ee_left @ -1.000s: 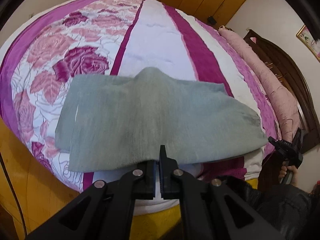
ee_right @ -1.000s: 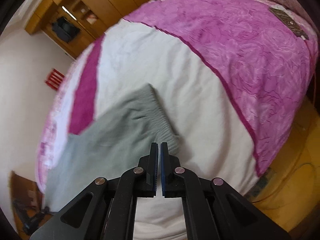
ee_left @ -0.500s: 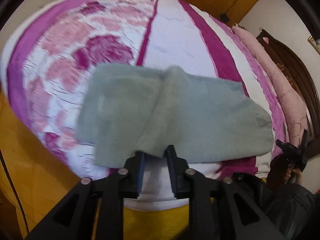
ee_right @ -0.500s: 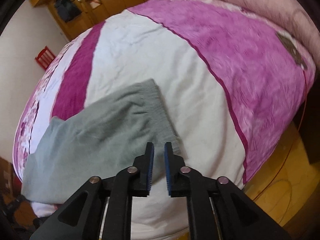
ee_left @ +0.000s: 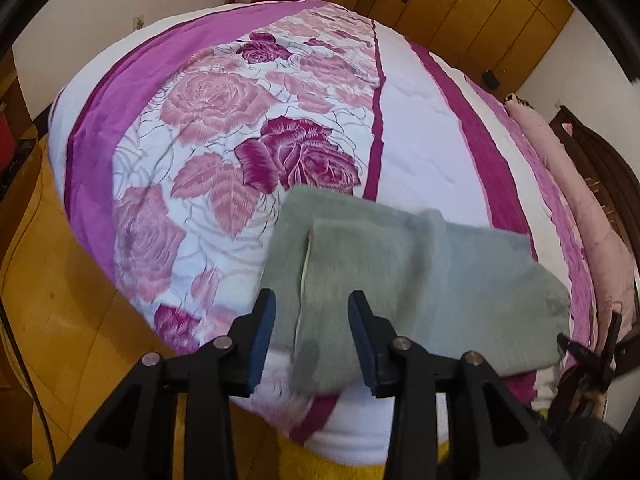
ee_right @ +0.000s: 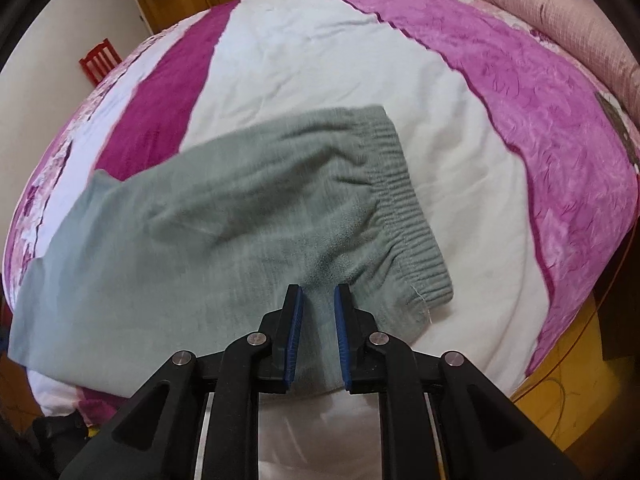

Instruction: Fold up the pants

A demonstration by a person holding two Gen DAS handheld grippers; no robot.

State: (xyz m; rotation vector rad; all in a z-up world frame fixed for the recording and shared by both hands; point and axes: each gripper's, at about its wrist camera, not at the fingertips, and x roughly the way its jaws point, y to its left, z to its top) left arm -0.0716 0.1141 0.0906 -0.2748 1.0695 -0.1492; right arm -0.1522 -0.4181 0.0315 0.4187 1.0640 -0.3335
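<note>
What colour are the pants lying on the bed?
The pants are a plain grey-green; the right wrist view shows them best.

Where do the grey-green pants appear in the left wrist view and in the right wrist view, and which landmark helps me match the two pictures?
Left wrist view: the pants lie in the lower right, on the bed's near edge, just ahead of the open left hand-held gripper.
Right wrist view: the pants fill the centre and lower left, with the ribbed waistband at the right.
Shared landmark: the dark magenta stripe of the bedcover.
</note>
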